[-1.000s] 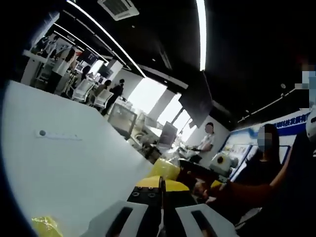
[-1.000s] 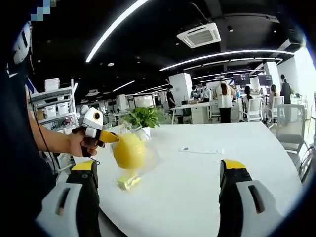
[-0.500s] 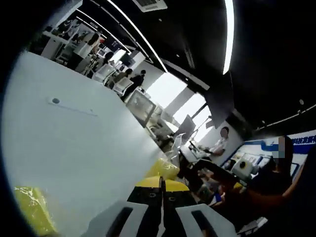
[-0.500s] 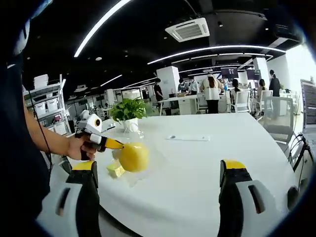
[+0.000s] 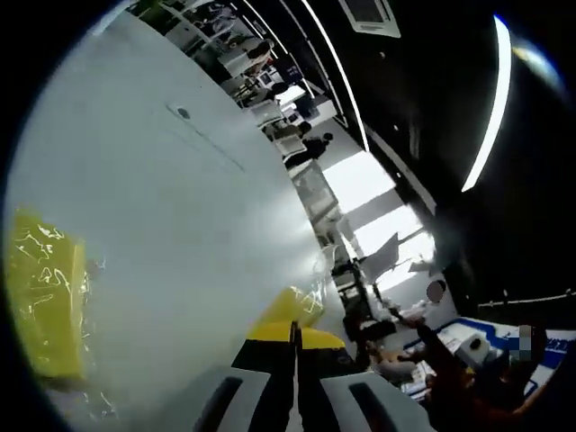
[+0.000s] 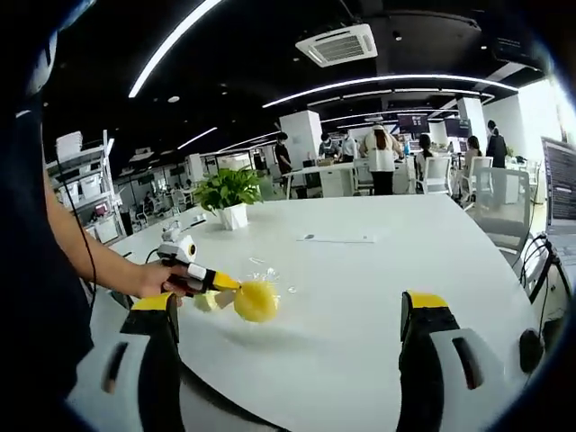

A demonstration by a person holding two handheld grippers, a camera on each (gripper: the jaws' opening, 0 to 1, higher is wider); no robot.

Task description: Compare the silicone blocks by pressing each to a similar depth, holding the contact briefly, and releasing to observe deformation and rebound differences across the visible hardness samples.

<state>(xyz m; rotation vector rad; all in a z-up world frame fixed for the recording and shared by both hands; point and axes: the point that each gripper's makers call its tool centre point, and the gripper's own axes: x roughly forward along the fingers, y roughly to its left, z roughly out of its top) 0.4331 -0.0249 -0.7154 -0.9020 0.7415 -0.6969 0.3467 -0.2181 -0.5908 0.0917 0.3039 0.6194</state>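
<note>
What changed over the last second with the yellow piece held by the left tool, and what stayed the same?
In the right gripper view, the left tool has carried its wrapped yellow block down from above the white table to just over or onto the surface, beside a paler piece. It stays shut on the block. The right tool stays open, holding nothing; the potted plant has not moved.

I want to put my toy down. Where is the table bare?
The white table is bare from the flat strip down to the right gripper. It is crowded beside the left gripper: yellow bagged blocks. The potted plant borders the far left.
</note>
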